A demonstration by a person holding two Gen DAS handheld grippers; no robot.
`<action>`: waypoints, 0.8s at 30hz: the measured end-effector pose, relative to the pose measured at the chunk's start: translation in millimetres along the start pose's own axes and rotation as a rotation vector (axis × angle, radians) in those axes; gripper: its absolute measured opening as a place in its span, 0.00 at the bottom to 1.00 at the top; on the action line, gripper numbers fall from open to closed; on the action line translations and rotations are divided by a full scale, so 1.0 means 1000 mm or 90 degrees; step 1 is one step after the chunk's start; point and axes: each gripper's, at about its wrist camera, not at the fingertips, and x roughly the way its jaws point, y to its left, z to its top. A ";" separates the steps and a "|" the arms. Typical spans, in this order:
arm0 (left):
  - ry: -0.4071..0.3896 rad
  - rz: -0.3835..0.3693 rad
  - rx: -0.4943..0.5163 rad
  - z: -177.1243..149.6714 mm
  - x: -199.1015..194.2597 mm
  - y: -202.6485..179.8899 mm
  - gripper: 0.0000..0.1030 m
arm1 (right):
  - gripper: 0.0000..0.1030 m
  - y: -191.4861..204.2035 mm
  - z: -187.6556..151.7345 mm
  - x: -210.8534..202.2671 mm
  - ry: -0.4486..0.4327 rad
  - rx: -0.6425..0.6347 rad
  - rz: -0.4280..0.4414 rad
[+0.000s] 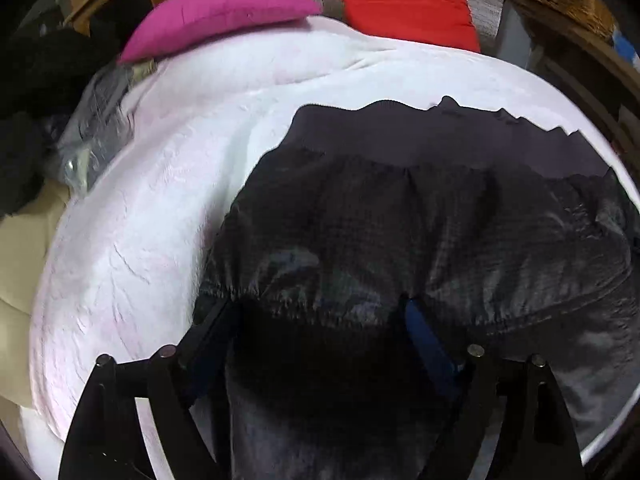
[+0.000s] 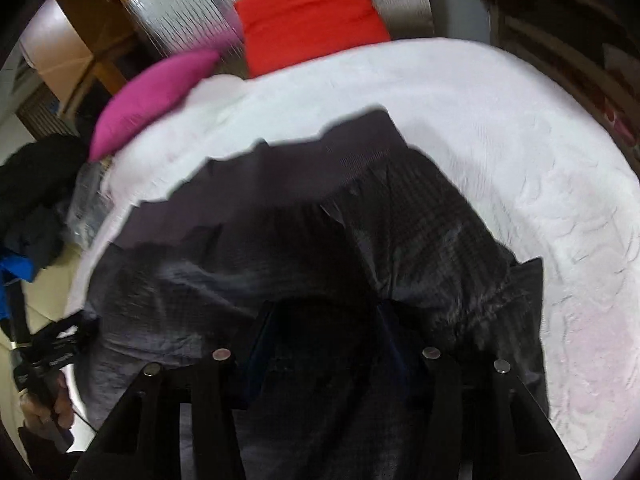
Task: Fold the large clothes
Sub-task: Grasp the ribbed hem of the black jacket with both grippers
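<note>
Dark quilted jacket [image 1: 420, 232] lying across the white bedspread [image 1: 160, 200]; left gripper [image 1: 320, 304] and right gripper [image 2: 324, 308] each pinching its near edge, needing level, even carrying toward the ribbed hem.

A white cover [image 1: 168, 184] is spread wide. A pink pillow [image 1: 220, 12] and a red cushion [image 1: 404, 0] are propped at its far edge, a wicker basket [image 1: 568, 4] beyond.
</note>
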 end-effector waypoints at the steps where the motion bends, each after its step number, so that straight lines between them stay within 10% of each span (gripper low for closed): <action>1: -0.002 0.010 0.006 -0.002 0.000 -0.002 0.85 | 0.51 0.002 0.000 0.000 -0.002 -0.010 -0.009; 12: -0.033 0.054 0.001 -0.008 -0.008 -0.013 0.85 | 0.53 0.054 -0.005 -0.044 -0.122 -0.091 0.000; 24: -0.055 0.068 -0.001 0.004 0.012 -0.019 0.86 | 0.53 0.072 0.041 0.060 0.009 -0.045 -0.061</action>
